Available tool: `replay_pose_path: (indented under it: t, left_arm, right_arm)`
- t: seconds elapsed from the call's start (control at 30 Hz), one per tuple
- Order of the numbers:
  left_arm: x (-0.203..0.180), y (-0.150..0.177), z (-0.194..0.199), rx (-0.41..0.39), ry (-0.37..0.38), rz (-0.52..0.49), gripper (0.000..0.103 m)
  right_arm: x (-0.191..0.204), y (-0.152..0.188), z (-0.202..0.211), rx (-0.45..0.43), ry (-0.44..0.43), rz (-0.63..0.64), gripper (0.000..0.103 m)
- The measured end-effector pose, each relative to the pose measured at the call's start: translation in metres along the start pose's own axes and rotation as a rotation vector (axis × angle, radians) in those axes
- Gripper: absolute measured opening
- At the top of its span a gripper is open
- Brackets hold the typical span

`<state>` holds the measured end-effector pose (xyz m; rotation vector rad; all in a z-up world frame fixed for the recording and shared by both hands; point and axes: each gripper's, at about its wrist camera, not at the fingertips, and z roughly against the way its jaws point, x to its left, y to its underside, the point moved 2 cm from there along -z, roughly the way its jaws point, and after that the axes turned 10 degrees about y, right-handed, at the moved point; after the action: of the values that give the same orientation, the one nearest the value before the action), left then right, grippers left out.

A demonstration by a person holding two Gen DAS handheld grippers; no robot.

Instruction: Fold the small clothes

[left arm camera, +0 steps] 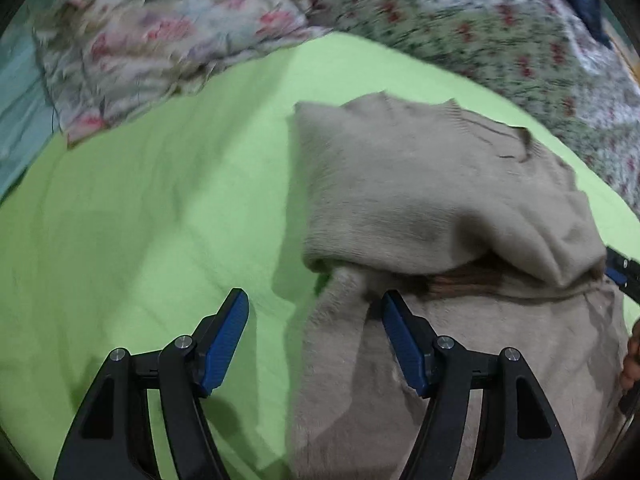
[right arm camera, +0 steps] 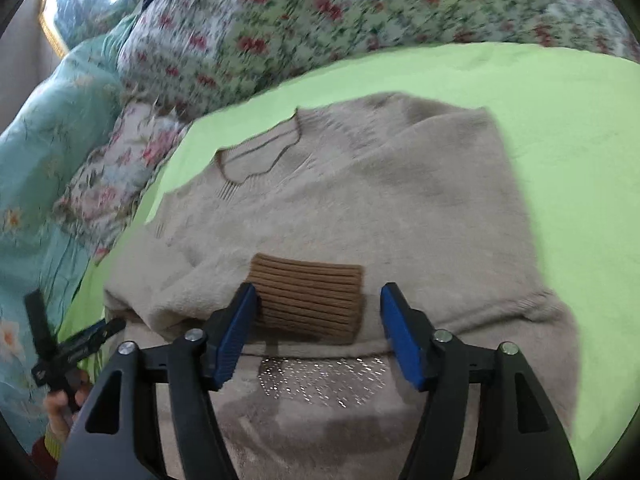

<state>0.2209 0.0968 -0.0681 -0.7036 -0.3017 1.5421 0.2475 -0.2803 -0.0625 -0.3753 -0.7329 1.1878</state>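
A beige knit sweater [right arm camera: 360, 208] lies on the green sheet [right arm camera: 560, 100], neckline [right arm camera: 260, 156] at the far side. One sleeve is folded across its chest, and the sleeve's brown ribbed cuff [right arm camera: 312, 300] rests there above a glittery patch [right arm camera: 324, 376]. My right gripper [right arm camera: 319, 288] is open with the cuff between its pads; the right pad stands apart from it. My left gripper [left arm camera: 315, 294] is open and holds nothing, straddling the sweater's [left arm camera: 440, 200] left edge. The right gripper's tip [left arm camera: 620, 272] shows at the sweater's right side.
Floral bedding [right arm camera: 320, 20] is piled along the far side, with a floral pillow [left arm camera: 160, 48] and a teal quilt [right arm camera: 48, 140] to the left. Bare green sheet [left arm camera: 140, 220] lies left of the sweater. A hand [right arm camera: 60, 408] holds the left gripper [right arm camera: 68, 344].
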Motion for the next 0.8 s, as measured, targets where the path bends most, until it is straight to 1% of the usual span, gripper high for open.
replay_pose_path:
  t: [0.03, 0.07, 0.1, 0.13, 0.23, 0.27, 0.33, 0.37, 0.4, 0.43, 0.5, 0.57, 0.63, 0.67, 0.73, 0.8]
  left_arm:
    - [-0.001, -0.003, -0.002, -0.007, -0.008, -0.005, 0.069]
    - [-0.003, -0.006, -0.002, -0.014, -0.019, -0.013, 0.069]
    - [-0.004, -0.009, -0.004, -0.018, -0.03, -0.019, 0.069]
    - [-0.003, -0.012, -0.006, -0.019, -0.039, -0.018, 0.069]
    - [0.0, -0.02, -0.012, -0.02, -0.055, 0.011, 0.071]
    - [0.002, -0.02, -0.012, -0.021, -0.057, 0.021, 0.071]
    - [0.002, -0.021, -0.014, -0.024, -0.061, 0.036, 0.071]
    - [0.002, -0.022, -0.014, -0.028, -0.065, 0.038, 0.071]
    - [0.002, -0.022, -0.014, -0.034, -0.065, 0.039, 0.071]
    - [0.003, -0.021, -0.013, -0.039, -0.062, 0.041, 0.071]
    - [0.006, -0.02, -0.012, -0.05, -0.052, 0.055, 0.071]
    - [0.008, -0.018, -0.01, -0.055, -0.046, 0.066, 0.072]
    - [0.01, -0.018, -0.01, -0.059, -0.035, 0.078, 0.072]
    - [0.011, -0.018, -0.01, -0.061, -0.029, 0.084, 0.072]
    - [0.013, -0.018, -0.009, -0.067, -0.019, 0.092, 0.072]
    - [0.015, -0.017, -0.008, -0.076, -0.006, 0.103, 0.072]
  right_arm:
    - [0.003, -0.002, -0.002, 0.015, 0.007, 0.016, 0.013]
    - [0.004, -0.003, -0.001, 0.021, 0.013, 0.019, 0.008]
    - [0.004, -0.005, 0.003, 0.02, 0.013, 0.011, 0.008]
    - [0.003, -0.011, 0.018, -0.008, -0.004, -0.019, 0.007]
    - [-0.005, -0.028, 0.066, -0.124, -0.121, -0.117, 0.006]
    - [-0.012, -0.035, 0.082, -0.152, -0.141, -0.154, 0.006]
    - [-0.025, -0.046, 0.097, -0.171, -0.139, -0.202, 0.006]
    - [-0.029, -0.05, 0.097, -0.163, -0.123, -0.21, 0.006]
    - [-0.034, -0.053, 0.094, -0.144, -0.085, -0.214, 0.006]
    - [-0.04, -0.054, 0.085, -0.107, -0.048, -0.221, 0.006]
    - [-0.054, -0.052, 0.062, -0.027, -0.036, -0.282, 0.006]
    - [-0.061, -0.046, 0.041, 0.021, -0.004, -0.31, 0.006]
    - [-0.066, -0.041, 0.023, 0.041, 0.017, -0.321, 0.006]
    - [-0.068, -0.038, 0.016, 0.047, 0.03, -0.322, 0.009]
    - [-0.073, -0.032, 0.008, 0.054, 0.039, -0.337, 0.01]
    - [-0.075, -0.024, 0.003, 0.081, 0.035, -0.354, 0.027]
